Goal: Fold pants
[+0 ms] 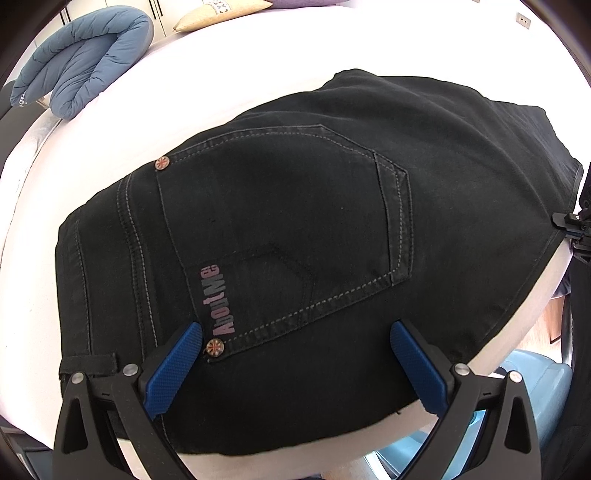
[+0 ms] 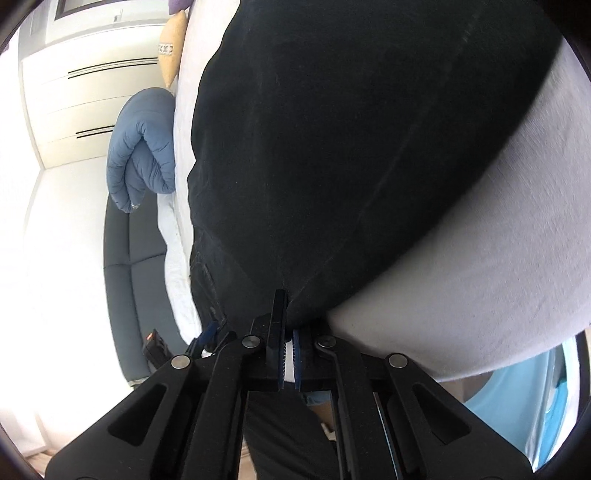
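Black denim pants [image 1: 295,229], folded compact on the white bed [image 1: 221,66], centre frame: soft, moderately heavy, drapes, best gripped at seamed edges; left gripper [image 1: 295,354] jaws apart over the waistband, right gripper [image 2: 286,332] jaws clamped on a fabric edge.

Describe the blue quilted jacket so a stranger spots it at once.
Start at the white bed with the black pants. At its far left edge lies the jacket, folded over in a puffy loop. It is blue and quilted, unlike the tan pillow beside it.
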Available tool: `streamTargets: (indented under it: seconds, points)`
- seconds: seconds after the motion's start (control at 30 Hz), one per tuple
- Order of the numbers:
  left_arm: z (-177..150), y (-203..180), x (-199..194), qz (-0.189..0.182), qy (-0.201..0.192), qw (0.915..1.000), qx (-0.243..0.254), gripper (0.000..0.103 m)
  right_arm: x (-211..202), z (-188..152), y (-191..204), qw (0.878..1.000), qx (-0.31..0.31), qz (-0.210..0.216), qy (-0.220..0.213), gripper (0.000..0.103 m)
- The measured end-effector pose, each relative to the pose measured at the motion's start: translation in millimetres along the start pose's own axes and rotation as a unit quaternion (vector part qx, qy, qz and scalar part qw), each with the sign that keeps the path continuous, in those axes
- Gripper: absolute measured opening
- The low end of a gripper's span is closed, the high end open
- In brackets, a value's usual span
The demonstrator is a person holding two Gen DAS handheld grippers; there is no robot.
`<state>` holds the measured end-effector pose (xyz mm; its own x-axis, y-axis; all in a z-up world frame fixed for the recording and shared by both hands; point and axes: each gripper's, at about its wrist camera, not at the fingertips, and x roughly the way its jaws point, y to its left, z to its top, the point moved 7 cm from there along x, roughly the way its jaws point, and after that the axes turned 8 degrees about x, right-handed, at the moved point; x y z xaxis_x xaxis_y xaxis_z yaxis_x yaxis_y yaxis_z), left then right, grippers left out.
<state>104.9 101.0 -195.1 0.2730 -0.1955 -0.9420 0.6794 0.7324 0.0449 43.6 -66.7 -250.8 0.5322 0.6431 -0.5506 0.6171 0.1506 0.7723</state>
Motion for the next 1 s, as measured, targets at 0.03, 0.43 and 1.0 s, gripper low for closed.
streamTargets:
  seconds: [0.03,0.43,1.0]
  points:
    - [0,-1,-6,0.000,0.001,1.0000,0.003,0.097,-4,-1,-2,1.000,0.004,0.000,0.000,0.003]
    - [121,-62,-20,-0.096,-0.120,0.9872,-0.042,0.086,-62,24,89,0.987,-0.154,0.012,-0.050,0.005]
    - [96,-81,28,-0.063,-0.087,0.9941,-0.015,0.079,-167,163,-14,0.960,-0.015,0.012,-0.278,0.000]
